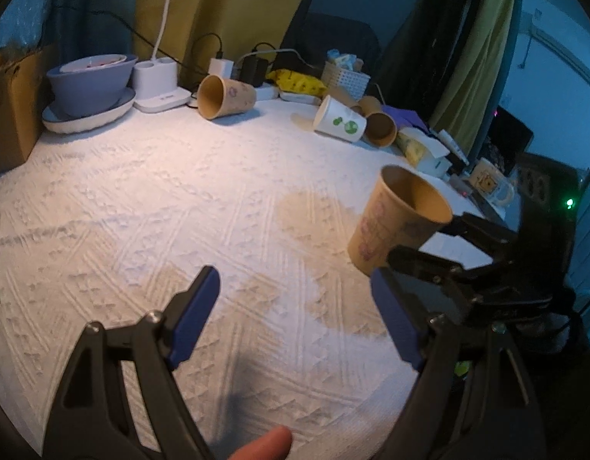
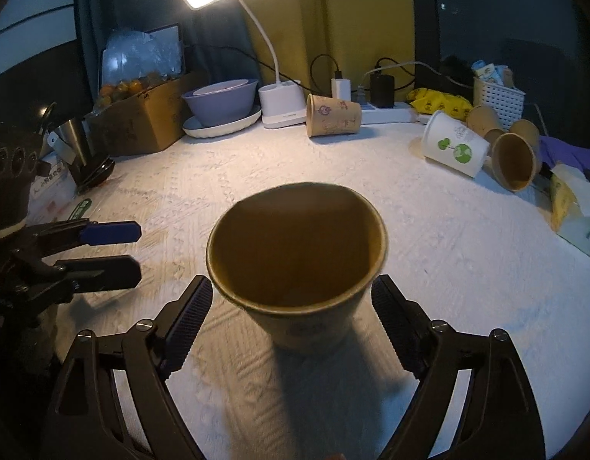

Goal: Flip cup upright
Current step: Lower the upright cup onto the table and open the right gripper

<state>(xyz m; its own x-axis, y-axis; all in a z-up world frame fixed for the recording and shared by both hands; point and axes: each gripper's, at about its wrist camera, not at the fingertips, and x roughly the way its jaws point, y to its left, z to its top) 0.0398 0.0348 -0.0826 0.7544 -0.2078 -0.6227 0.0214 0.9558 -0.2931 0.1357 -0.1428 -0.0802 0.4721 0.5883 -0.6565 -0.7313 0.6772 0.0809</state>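
A tan paper cup (image 2: pixel 299 268) stands upright on the white tablecloth, mouth up, between the open fingers of my right gripper (image 2: pixel 291 318). The fingers stand on either side of it with gaps, not touching. In the left wrist view the same cup (image 1: pixel 398 218) stands at the right, with the right gripper (image 1: pixel 429 241) around it. My left gripper (image 1: pixel 295 314) is open and empty over the cloth; it shows at the left edge of the right wrist view (image 2: pixel 115 249). Other cups lie on their sides at the back: a tan one (image 2: pixel 333 115), a white one (image 2: pixel 454 149) and a brown one (image 2: pixel 513 161).
A desk lamp (image 2: pixel 279 107), a purple bowl on a plate (image 2: pixel 222 103), a cardboard box (image 2: pixel 141 119), a power strip (image 2: pixel 387 115) and a white basket (image 2: pixel 498 99) line the back edge. Tan stains (image 1: pixel 314 214) mark the cloth. A mug (image 1: pixel 490 184) and boxes sit at the right.
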